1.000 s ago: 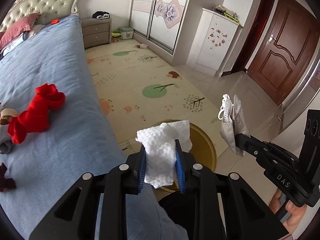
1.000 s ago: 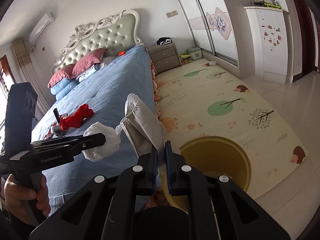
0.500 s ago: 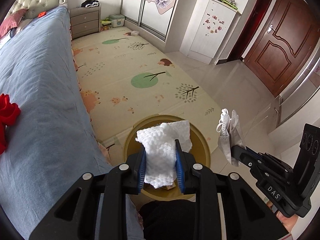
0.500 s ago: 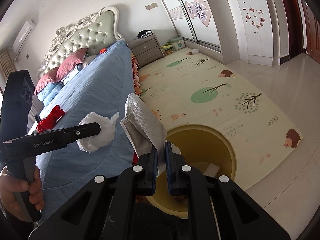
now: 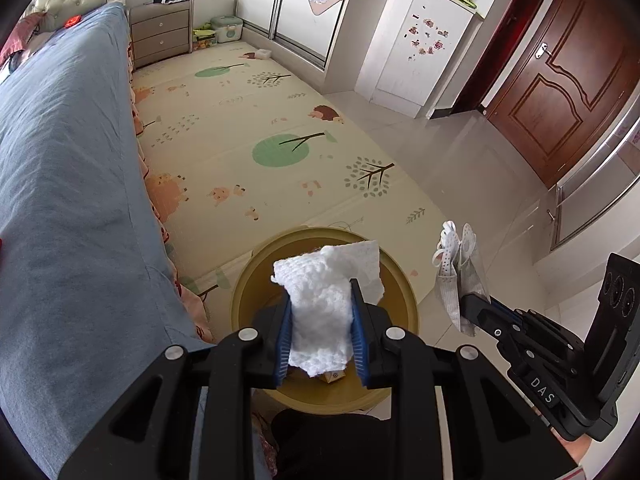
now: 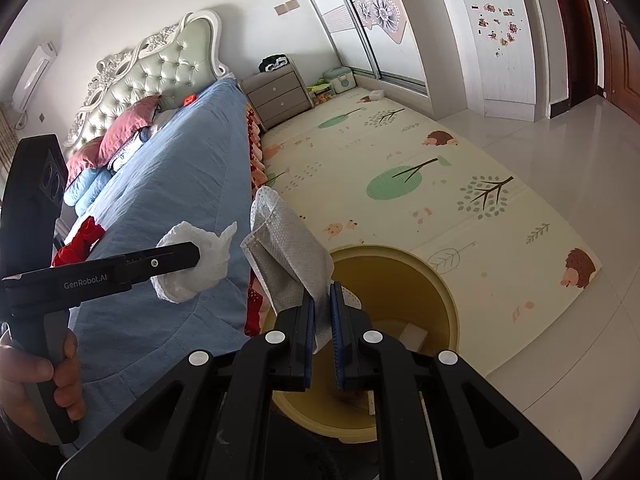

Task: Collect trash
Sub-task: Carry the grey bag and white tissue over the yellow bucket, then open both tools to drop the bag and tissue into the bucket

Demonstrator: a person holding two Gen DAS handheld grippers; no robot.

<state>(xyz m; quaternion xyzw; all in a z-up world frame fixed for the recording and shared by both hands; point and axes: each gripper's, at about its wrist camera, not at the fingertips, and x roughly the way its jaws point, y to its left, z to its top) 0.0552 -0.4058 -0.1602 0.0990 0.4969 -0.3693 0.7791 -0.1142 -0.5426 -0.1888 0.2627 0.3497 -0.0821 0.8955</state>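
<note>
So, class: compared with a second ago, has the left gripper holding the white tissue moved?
Yes. The left gripper with the white tissue has moved off the blue bed to above the yellow bin.

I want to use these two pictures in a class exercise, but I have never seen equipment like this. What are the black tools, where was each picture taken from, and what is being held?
No robot is here. A person holds a black two-finger hand-held gripper in each hand, and each gripper carries a wide-angle camera that looks along its fingers.

The left wrist view shows the left gripper shut on a crumpled white paper towel, above a round yellow plastic waste bin on the floor beside a bed with a blue cover. The other gripper shows at its right edge.

The right wrist view shows the right gripper shut on a grey-white face mask, over the same bin. The hand at its left edge holds the left gripper. A patterned cream play mat covers the floor.
</note>
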